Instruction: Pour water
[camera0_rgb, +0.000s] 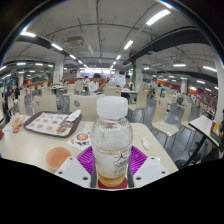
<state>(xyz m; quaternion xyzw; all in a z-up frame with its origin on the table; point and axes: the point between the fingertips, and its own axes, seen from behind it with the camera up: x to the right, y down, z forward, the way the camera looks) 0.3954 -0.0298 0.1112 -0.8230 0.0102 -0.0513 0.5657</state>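
Note:
A clear plastic bottle (112, 135) with a white cap stands upright between my fingers, and both purple pads (87, 159) press against its sides. My gripper (112, 162) is shut on the bottle. The bottle holds a little amber liquid at its bottom. An orange cup (58, 157) sits on the white table (30, 148), just left of my fingers.
A tray (49, 123) with food items lies on the table at the far left. A small round container (82, 139) sits just left of the bottle. Beyond the table is a canteen hall with rows of tables and chairs (165, 118) and several people.

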